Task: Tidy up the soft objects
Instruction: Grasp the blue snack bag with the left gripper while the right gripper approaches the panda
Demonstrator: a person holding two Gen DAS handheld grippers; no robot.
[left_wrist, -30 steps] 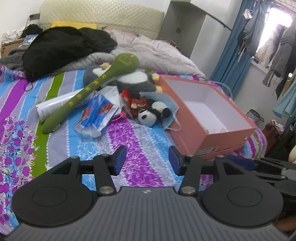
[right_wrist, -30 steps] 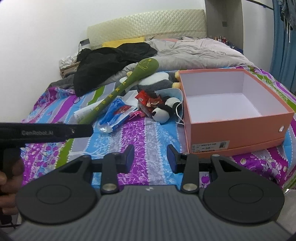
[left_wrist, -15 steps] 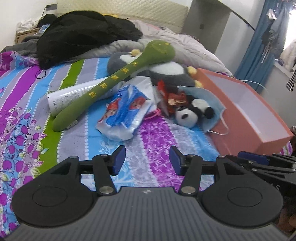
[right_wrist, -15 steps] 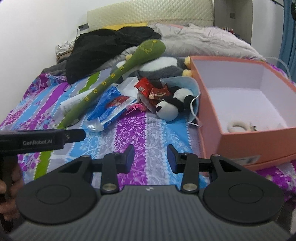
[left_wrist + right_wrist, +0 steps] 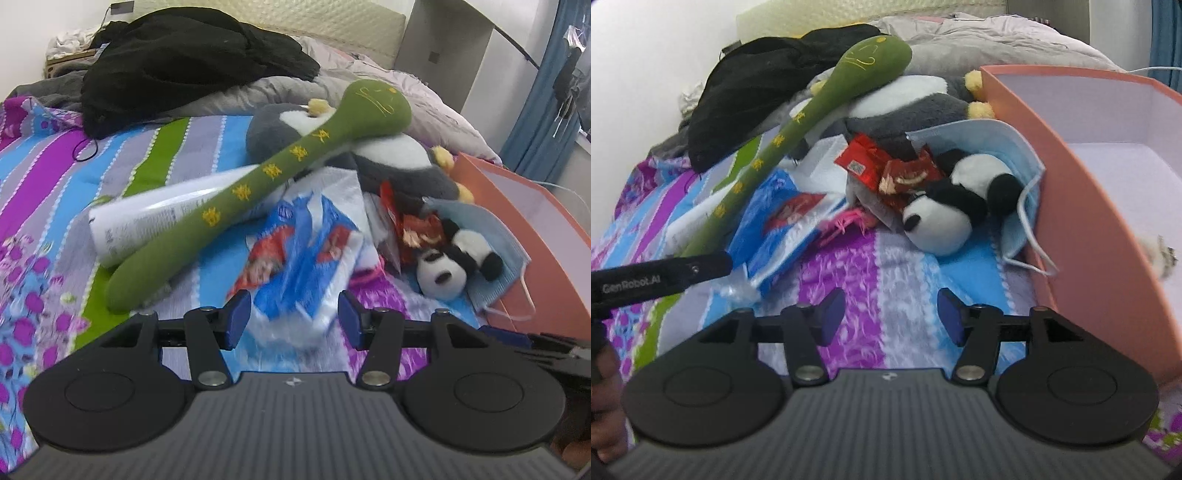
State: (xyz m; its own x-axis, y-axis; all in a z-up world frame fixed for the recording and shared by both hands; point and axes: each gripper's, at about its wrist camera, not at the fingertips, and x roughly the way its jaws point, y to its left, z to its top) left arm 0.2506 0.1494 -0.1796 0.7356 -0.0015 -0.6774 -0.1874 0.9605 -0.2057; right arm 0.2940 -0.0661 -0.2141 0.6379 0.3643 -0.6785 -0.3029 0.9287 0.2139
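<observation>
Leftmost, bedspread (image 5: 44, 177): striped and flowered in purple, blue, green and grey; everything below lies on it
Black garment (image 5: 184, 62): heaped at the far left of the bed, against grey bedding
White tube (image 5: 162, 218): lies on its side; the green plush stick crosses over it
Green plush stick (image 5: 258, 184): long, with yellow stitched characters; its thin end rests on the bedspread, its round head leans on the grey-and-white plush
Blue tissue pack (image 5: 306, 254): crinkled plastic, blue, white and red; lies just right of the stick, its near end between the left gripper's blue pads
Left gripper (image 5: 291, 317): jaws apart, pads on either side of the pack's near corner; no pad presses on it
Grey-and-white plush (image 5: 399, 162): large, with yellow feet; lies behind the pile, beside the box's far corner
Red snack packets (image 5: 886, 166): two, crumpled, between the big plush and the panda
Panda plush (image 5: 945, 210): small, on its side, touching the face mask
Blue face mask (image 5: 1008, 147): curls behind the panda, leaning on the box's wall
Right gripper (image 5: 892, 314): jaws opening; only bare bedspread between them, the panda ahead and apart
Pink box (image 5: 1082, 236): open, white inside; a small pale object lies within, too blurred to name
</observation>
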